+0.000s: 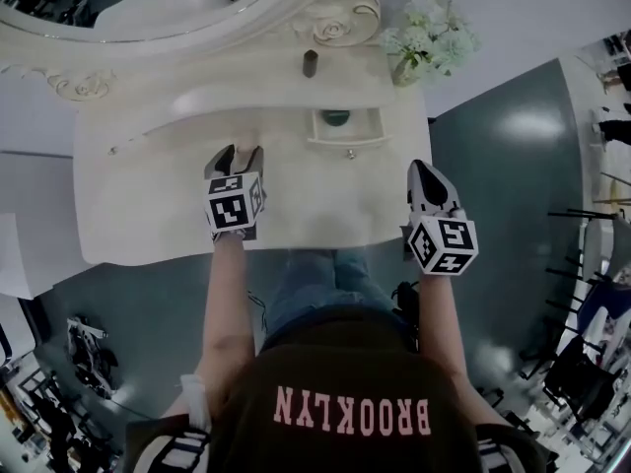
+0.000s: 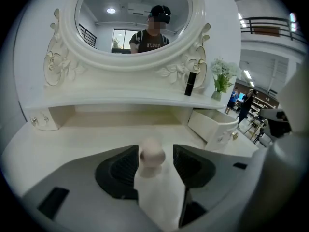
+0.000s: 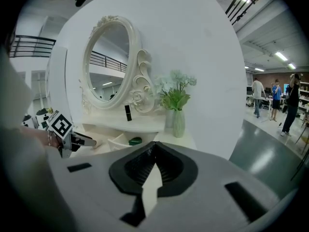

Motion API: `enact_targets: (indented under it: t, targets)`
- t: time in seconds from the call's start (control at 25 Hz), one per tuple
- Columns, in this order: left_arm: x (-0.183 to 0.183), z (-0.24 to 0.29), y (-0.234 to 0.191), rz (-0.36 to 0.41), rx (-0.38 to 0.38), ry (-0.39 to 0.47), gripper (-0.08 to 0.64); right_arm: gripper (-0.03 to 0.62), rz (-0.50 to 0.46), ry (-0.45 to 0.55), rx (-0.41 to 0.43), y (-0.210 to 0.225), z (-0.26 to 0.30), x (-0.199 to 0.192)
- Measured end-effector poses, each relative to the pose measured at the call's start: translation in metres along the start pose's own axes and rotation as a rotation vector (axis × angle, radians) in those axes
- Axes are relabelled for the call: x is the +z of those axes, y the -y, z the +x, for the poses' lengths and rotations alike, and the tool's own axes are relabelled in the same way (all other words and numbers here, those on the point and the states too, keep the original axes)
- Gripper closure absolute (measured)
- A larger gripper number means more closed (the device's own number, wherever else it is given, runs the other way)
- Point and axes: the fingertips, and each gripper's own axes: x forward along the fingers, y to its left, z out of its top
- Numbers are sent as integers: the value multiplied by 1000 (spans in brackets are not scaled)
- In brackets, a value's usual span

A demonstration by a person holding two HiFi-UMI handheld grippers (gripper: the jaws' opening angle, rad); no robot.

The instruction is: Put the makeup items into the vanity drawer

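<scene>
My left gripper [image 2: 154, 164] is shut on a white makeup item with a rounded beige top [image 2: 152, 153], held low over the vanity top [image 1: 158, 205], left of the drawer. The small drawer [image 1: 345, 128] on the right stands pulled open, and a green item [image 1: 336, 118] lies inside it. Up on the shelf stands a dark lipstick tube [image 1: 310, 63], below the mirror. My right gripper [image 1: 426, 177] is shut and holds nothing, hovering at the vanity's right front corner. In the right gripper view, the left gripper [image 3: 91, 141] shows at the left, near the open drawer [image 3: 116, 141].
An oval mirror [image 2: 133, 18] in a carved white frame rises behind the shelf. A vase of pale flowers [image 1: 429, 37] stands at the shelf's right end. A closed drawer with a knob [image 2: 39, 120] is on the left. Grey floor lies right of the vanity.
</scene>
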Motion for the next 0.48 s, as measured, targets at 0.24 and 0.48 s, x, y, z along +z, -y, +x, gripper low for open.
enact_targets:
  t: [0.24,0.48]
  targets:
    - [-13,10,-3,16,17,-35,348,595,2,-44,-12,0,0,-16]
    - [-9,5,-7,35,45,-12,422,595,-19,-49,-7,-2,-4,-14]
